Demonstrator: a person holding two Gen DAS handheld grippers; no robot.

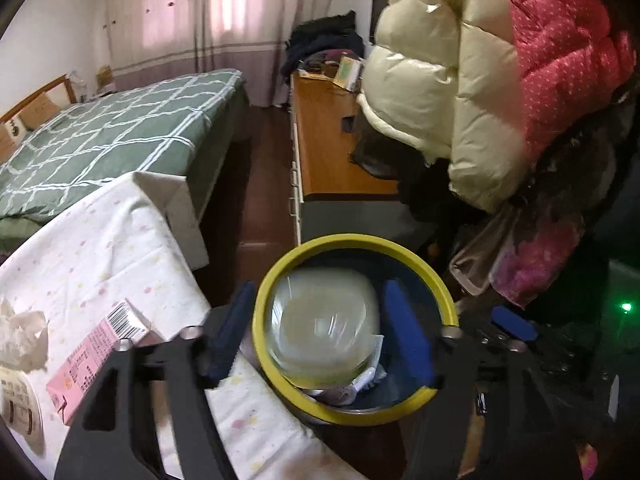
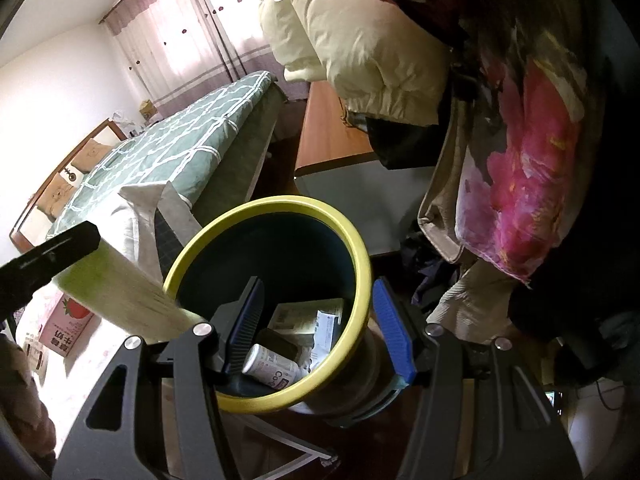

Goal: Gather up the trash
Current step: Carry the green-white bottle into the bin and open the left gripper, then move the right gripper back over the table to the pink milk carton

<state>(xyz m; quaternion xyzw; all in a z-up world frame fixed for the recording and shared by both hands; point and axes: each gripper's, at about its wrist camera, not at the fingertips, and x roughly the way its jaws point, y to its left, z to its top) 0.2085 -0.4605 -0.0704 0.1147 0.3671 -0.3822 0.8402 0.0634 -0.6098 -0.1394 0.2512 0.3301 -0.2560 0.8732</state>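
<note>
1. Left of the left gripper (image 1: 320, 336), a pink carton (image 1: 94, 354) shows a barcode.
2. Its jaws gape, empty; a blurred bowl (image 1: 324, 324) lies between them, over the bin (image 1: 424, 264).
3. The right gripper (image 2: 320, 324) straddles the bin's rim, unclenched; a bottle (image 2: 270, 364) lettered "Co" lies inside.

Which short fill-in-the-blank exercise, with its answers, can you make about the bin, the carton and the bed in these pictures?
1. The rim of the bin is ____ in colour.
2. The carton with a barcode on the table is ____ in colour.
3. In the right wrist view, a white ____ lies inside the bin, below the right gripper.
4. The bed cover is ____ with white lines.

Answers: yellow; pink; bottle; green.
</note>
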